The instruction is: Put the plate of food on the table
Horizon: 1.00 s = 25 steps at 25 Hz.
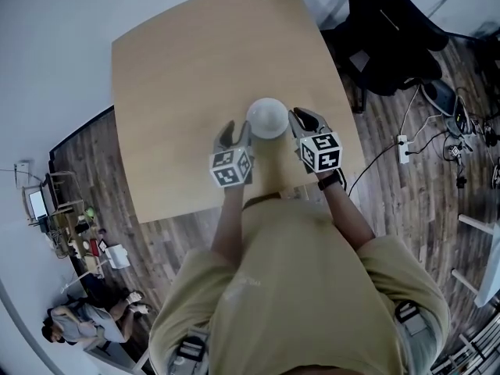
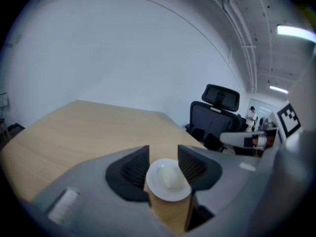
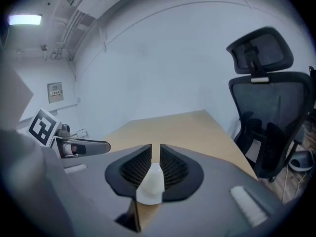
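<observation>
A small white plate (image 1: 268, 118) hangs over the near part of the wooden table (image 1: 195, 76), between my two grippers. In the left gripper view the plate (image 2: 169, 180) carries a pale lump of food (image 2: 172, 176). My left gripper (image 1: 236, 131) meets its left rim, and its jaws (image 2: 163, 157) stand on either side of the plate, against the rim. My right gripper (image 1: 301, 118) is at the right rim. Its jaws (image 3: 156, 154) stand nearly together, pinching the plate (image 3: 150, 186) edge-on.
A black office chair (image 1: 391, 37) stands off the table's right side. Cables and a power strip (image 1: 404, 148) lie on the wooden floor to the right. Seated people (image 1: 78, 323) and a cluttered rack (image 1: 62, 217) are at the lower left.
</observation>
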### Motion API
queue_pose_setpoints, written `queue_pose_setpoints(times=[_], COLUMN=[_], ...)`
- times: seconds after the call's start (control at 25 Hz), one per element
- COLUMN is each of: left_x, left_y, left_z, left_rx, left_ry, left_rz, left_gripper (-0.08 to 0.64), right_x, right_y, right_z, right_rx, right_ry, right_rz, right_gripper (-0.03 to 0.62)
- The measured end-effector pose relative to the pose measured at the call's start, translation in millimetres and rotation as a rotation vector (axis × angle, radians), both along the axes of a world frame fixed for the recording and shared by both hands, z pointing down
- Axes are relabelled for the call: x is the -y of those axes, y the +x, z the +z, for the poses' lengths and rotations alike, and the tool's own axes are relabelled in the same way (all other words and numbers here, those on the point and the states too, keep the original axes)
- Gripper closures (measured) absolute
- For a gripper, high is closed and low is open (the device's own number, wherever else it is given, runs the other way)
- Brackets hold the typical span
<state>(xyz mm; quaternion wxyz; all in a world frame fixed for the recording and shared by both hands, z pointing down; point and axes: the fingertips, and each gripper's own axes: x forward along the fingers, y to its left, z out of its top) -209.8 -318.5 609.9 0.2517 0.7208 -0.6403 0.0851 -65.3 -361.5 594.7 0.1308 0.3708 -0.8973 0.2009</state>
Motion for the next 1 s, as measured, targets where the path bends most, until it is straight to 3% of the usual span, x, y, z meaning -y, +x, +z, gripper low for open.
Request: queue_pose_setpoints(times=[0.28, 0.44, 0.6, 1.0], left_x=[-43.0, -72.6, -101.7, -156.8], left_y=[19.4, 28.0, 30.0, 51.3], left_z=[-67.7, -101.0, -107.3, -100.4], left_rx=[0.021, 0.087, 0.150, 0.160], left_ry=[0.184, 0.259, 0.278, 0.285], left_rz=[-0.031, -0.049, -0.107, -0.131], left_gripper=[0.435, 0.493, 0.560, 0.560], right_x=[-37.0, -63.5, -92.0, -140.5], right_y=[23.9, 41.8, 52.6, 74.4], right_z=[-69.3, -93.9, -98.8, -94.1], right_rx=[0.047, 0.067, 0.055, 0.028], right_ry=[0.188, 0.258, 0.281, 0.307], right_rz=[0.022, 0.067, 0.064, 0.041], right_gripper=[0.553, 0.586, 0.587, 0.588])
